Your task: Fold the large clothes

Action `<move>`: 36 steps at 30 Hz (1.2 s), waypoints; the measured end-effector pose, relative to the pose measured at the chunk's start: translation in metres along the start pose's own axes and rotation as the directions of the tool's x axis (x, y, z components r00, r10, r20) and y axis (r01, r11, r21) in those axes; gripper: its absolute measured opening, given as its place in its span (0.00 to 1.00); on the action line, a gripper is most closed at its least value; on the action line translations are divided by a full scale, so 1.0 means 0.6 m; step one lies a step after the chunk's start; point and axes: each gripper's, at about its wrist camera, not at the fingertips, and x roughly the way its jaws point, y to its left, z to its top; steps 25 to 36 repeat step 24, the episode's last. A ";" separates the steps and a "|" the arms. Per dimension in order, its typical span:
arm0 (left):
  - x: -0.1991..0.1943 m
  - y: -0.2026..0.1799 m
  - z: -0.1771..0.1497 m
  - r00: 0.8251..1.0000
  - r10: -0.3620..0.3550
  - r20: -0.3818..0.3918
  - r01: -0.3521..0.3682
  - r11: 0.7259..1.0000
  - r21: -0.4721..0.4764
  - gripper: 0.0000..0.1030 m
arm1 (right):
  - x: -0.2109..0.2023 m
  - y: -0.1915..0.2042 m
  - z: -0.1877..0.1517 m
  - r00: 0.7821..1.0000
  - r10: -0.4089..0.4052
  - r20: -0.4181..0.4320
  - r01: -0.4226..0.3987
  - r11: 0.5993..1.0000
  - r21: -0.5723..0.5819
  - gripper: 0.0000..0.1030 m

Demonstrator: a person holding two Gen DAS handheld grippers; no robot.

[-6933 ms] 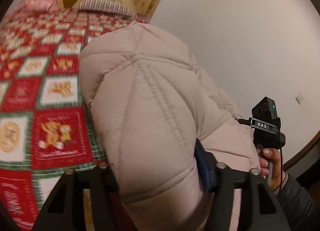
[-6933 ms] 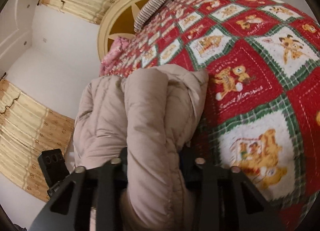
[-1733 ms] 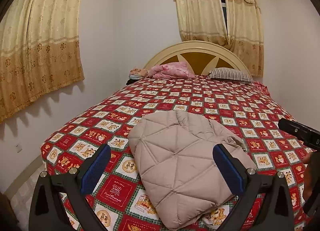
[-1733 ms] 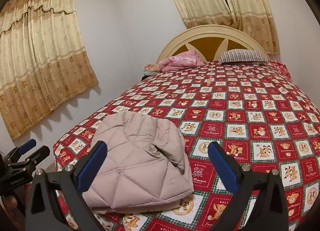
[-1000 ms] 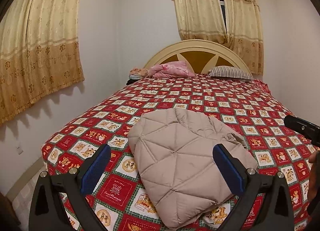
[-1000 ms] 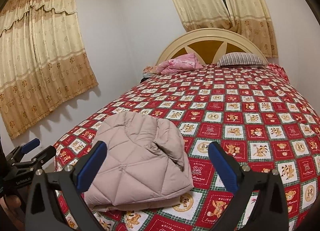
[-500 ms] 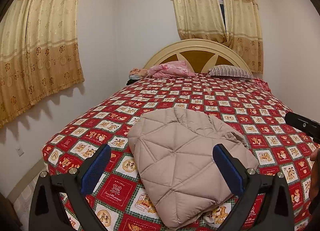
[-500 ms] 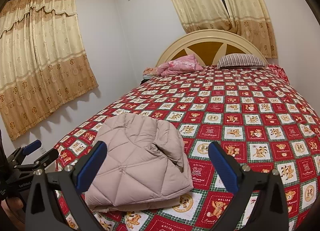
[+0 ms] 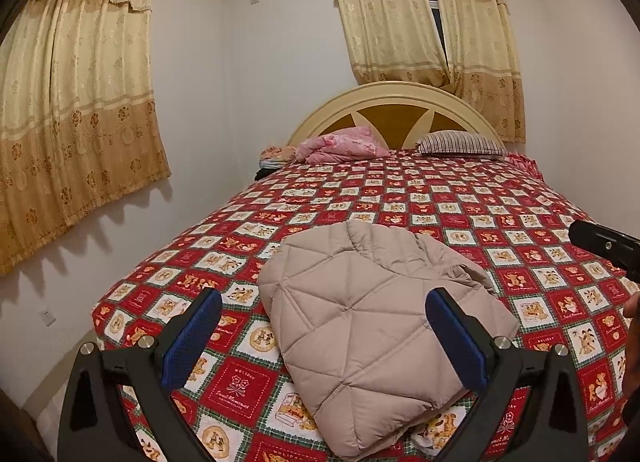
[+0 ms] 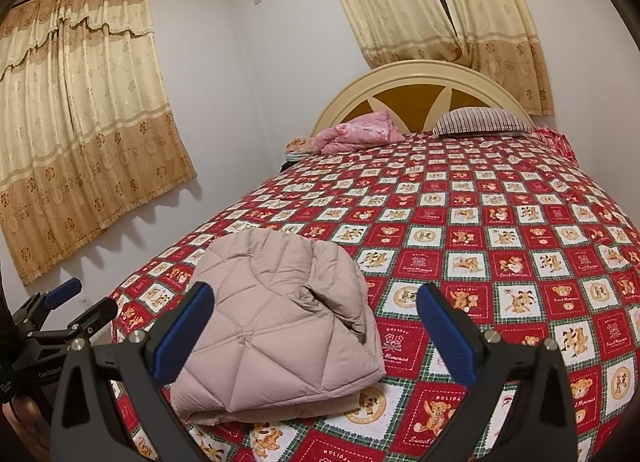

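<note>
A beige quilted puffer jacket [image 9: 372,322] lies folded into a thick bundle on the near left part of the bed [image 9: 460,198], close to the foot edge and resting on the red, white and green teddy-bear bedspread [image 10: 500,246]. Its diamond-stitched panel faces up, and looser folds bunch along its right side. The left gripper [image 9: 324,338] is held above the foot of the bed with its jaws spread wide; the blue fingertip pads [image 9: 192,336] frame the jacket from either side without touching it, and nothing sits between them. The right gripper [image 10: 316,332] is likewise wide open and empty, clear of the fabric, with the jacket showing behind its left finger and bare bedspread behind its right one. In the right wrist view the left gripper appears at the far left edge, off the side of the bed, its jaws parted. At the far end, a pink bundle of cloth [image 9: 340,148] and a striped pillow [image 9: 460,142] rest against the cream arched headboard [image 10: 424,78]. Gold patterned curtains [image 9: 76,94] hang on the left wall and behind the headboard.
</note>
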 end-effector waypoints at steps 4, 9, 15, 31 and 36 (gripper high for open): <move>-0.001 0.005 0.002 1.000 0.004 0.004 -0.004 1.000 -0.009 0.99 | -0.005 0.002 -0.001 1.000 -0.001 0.010 0.001 1.000 0.002 1.00; -0.001 0.005 0.003 1.000 0.008 0.005 -0.008 1.000 -0.011 0.99 | -0.006 0.003 -0.002 1.000 -0.002 0.011 0.002 1.000 0.002 1.00; 0.002 0.005 -0.002 1.000 0.004 -0.001 -0.004 1.000 -0.006 0.99 | -0.005 0.006 -0.006 1.000 -0.003 0.006 0.003 1.000 0.003 1.00; 0.005 0.001 -0.008 1.000 -0.003 0.027 0.003 1.000 0.015 0.99 | -0.004 0.001 -0.010 1.000 -0.009 0.004 0.009 1.000 0.008 1.00; 0.005 0.001 -0.008 1.000 -0.003 0.027 0.003 1.000 0.015 0.99 | -0.004 0.001 -0.010 1.000 -0.009 0.004 0.009 1.000 0.008 1.00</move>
